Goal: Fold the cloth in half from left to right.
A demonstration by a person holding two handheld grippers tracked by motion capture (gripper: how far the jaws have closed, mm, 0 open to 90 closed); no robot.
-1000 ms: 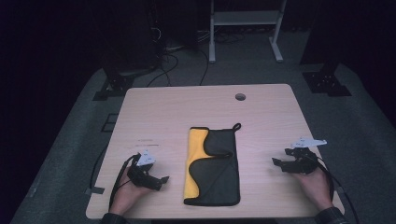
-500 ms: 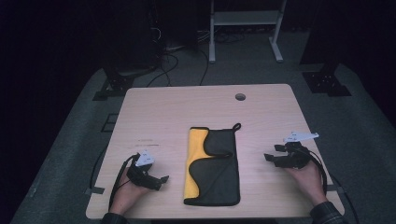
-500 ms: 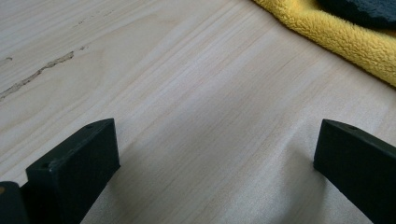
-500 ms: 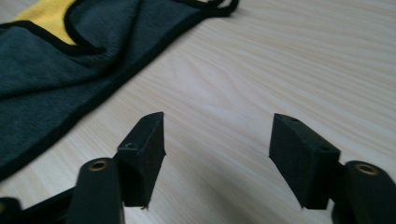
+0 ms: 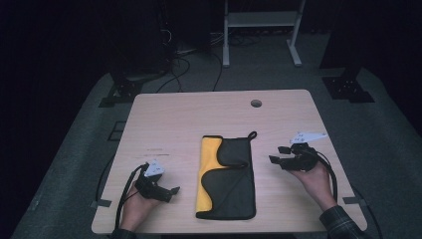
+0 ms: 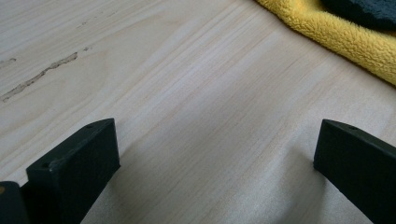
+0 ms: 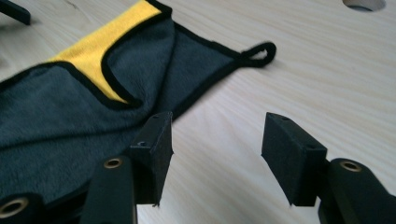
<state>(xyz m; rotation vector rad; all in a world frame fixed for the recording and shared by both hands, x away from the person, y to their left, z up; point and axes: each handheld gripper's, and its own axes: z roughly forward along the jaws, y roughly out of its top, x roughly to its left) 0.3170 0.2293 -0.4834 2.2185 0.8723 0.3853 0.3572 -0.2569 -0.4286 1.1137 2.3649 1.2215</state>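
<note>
- Yellow and dark grey cloth point(image 5: 226, 177) lies flat on the wooden table point(image 5: 174, 119), folded, with a black edge all around it
- Its little black loop point(image 5: 252, 134) sticks out at the far corner of the cloth, on the side away from the person
- A round hole point(image 5: 256, 103) sits in the table past the cloth, near the far edge
- The right gripper point(image 5: 279, 160) is just to the right of the cloth, close to its edge but not touching it
- Its jaws have just been closing a bit, and they are part way open with only bare table between them
- In the right gripper view, the right gripper point(image 7: 215, 140) points at the side of the cloth point(image 7: 70, 102), and the loop point(image 7: 259, 51) lies a little past its jaws
- The left gripper point(image 5: 170, 191) is to the left of the cloth, near the front edge of the table and apart from the cloth
- In the left gripper view, the left gripper point(image 6: 215, 144) has its jaws wide open over bare wood, and the fluffy yellow side of the cloth point(image 6: 345, 37) lies farther off
- Nothing is held by either gripper
</note>
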